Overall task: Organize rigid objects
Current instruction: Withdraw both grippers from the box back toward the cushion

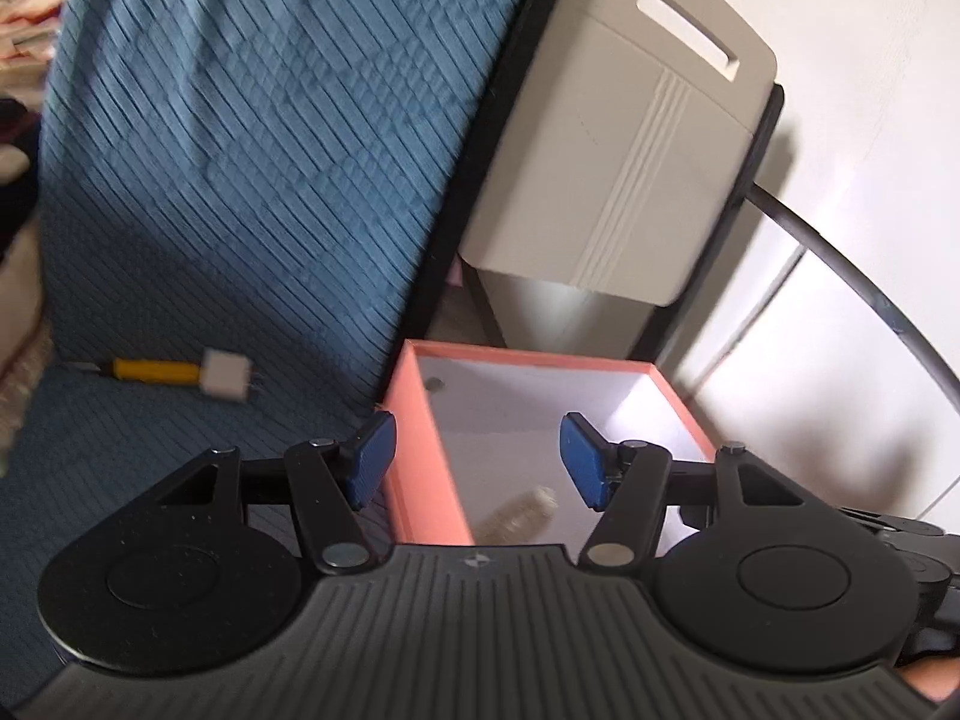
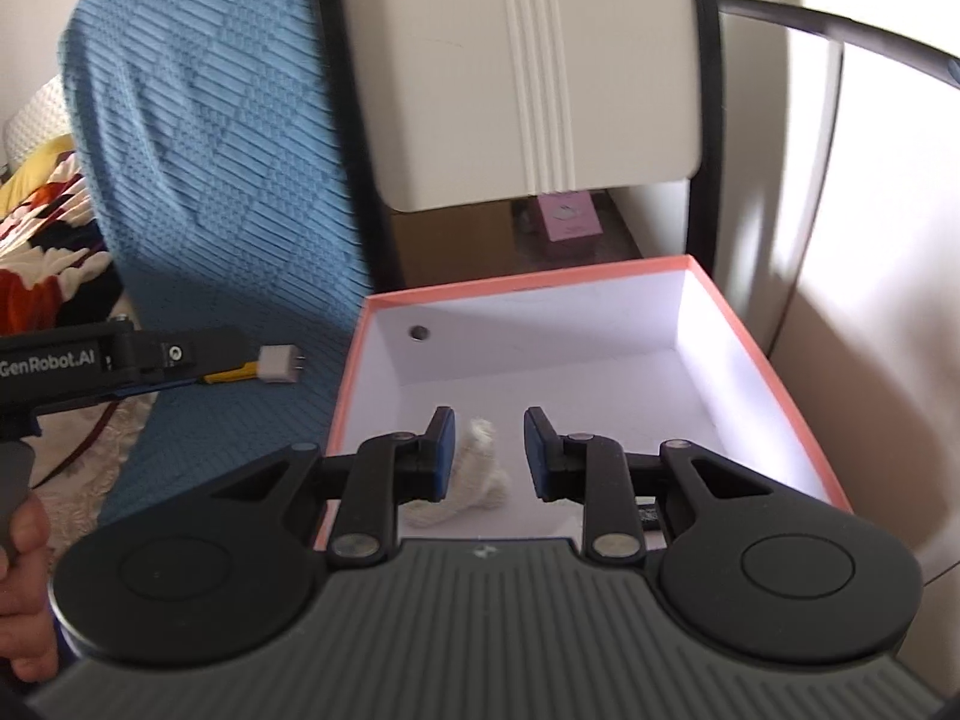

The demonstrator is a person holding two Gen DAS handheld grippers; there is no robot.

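Note:
A salmon-pink box point(image 1: 420, 468) point(image 2: 774, 372) with a white inside stands open on a blue cover. My left gripper point(image 1: 478, 459) hangs open over the box's left wall, nothing between its blue pads; the right wrist view shows it from the side point(image 2: 174, 354). My right gripper point(image 2: 483, 456) is open above the box. A white knobbly object point(image 2: 474, 474) lies on the box floor below it, close to the left pad; it looks blurred in the left wrist view point(image 1: 522, 513). A yellow-handled tool point(image 1: 156, 369) and a white plug point(image 1: 225, 381) point(image 2: 279, 363) lie on the cover left of the box.
The blue ribbed cover point(image 1: 240, 150) point(image 2: 210, 150) rises behind and left of the box. A beige chair with a black frame point(image 1: 606, 150) point(image 2: 528, 72) stands behind the box, a small pink carton point(image 2: 570, 222) under it. A hand point(image 2: 24, 588) holds the left gripper's handle.

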